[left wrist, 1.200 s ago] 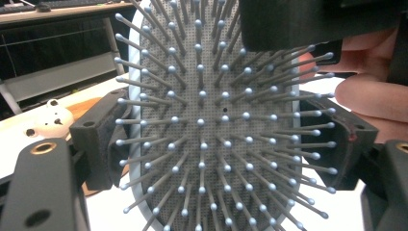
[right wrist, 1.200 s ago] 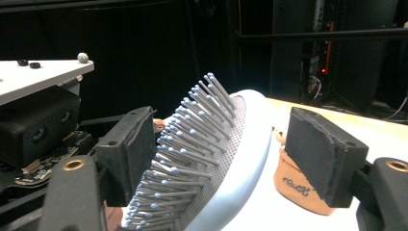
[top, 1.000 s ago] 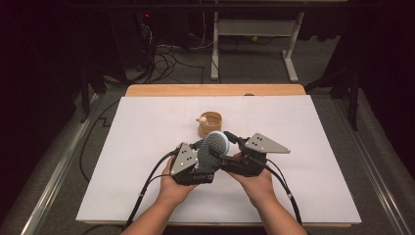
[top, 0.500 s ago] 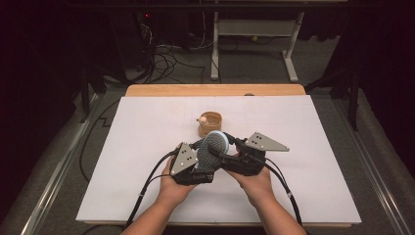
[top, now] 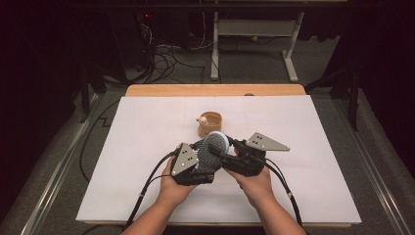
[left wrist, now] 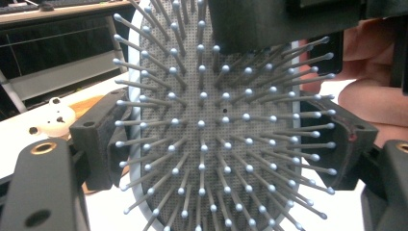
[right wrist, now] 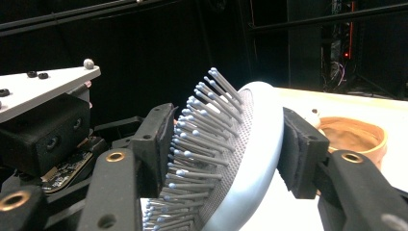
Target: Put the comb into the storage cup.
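A pale blue hairbrush (top: 214, 146) with grey ball-tipped bristles is held above the white table between both grippers. My left gripper (left wrist: 221, 134) is shut on it, one pad on each side rim of the brush head (left wrist: 216, 120). My right gripper (right wrist: 228, 130) has just been closing on the same head: one pad presses the bristle tips (right wrist: 192, 139) and the other the smooth back (right wrist: 255, 144). From above, the left gripper (top: 204, 160) and the right gripper (top: 220, 151) meet at the brush, with a hand behind each.
A low round wooden bowl (top: 211, 124) stands just beyond the brush with a small white figure (top: 200, 119) at its left edge. White paper (top: 147, 147) covers the table. Cables trail from both grippers toward the near edge.
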{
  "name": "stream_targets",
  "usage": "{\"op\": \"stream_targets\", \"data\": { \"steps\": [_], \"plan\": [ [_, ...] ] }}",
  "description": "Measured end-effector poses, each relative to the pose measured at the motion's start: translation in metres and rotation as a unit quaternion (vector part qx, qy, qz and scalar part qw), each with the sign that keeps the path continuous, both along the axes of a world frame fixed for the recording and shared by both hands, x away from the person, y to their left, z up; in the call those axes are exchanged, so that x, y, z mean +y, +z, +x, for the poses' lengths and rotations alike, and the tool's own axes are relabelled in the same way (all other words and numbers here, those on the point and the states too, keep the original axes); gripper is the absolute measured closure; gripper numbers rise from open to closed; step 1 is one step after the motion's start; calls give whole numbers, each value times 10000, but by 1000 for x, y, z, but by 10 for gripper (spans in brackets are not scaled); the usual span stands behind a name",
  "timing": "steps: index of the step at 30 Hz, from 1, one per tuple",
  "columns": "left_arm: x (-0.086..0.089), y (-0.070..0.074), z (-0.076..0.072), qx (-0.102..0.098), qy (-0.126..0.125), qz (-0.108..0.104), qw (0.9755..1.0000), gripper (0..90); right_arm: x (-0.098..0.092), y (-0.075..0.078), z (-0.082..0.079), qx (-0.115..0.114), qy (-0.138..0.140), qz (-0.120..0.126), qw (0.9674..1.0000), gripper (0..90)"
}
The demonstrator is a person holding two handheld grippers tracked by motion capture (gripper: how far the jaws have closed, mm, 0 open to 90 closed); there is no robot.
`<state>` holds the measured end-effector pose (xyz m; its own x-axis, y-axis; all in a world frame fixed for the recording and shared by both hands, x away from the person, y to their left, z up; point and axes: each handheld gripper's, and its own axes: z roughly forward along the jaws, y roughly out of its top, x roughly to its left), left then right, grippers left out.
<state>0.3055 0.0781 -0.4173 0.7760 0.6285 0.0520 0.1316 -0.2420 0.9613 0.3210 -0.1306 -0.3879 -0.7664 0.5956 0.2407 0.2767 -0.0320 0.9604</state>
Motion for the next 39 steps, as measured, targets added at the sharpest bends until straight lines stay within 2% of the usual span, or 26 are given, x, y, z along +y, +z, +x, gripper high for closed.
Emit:
{"op": "stream_targets", "data": {
  "steps": [23,39],
  "plan": [
    [-3,2,-3,-105,77,153,9998,208,-3,2,-2,161,-194,88,9996,588],
    [-3,4,-4,-175,103,156,9997,207,-2,6,-4,134,-252,113,9995,622]
  ]
}}
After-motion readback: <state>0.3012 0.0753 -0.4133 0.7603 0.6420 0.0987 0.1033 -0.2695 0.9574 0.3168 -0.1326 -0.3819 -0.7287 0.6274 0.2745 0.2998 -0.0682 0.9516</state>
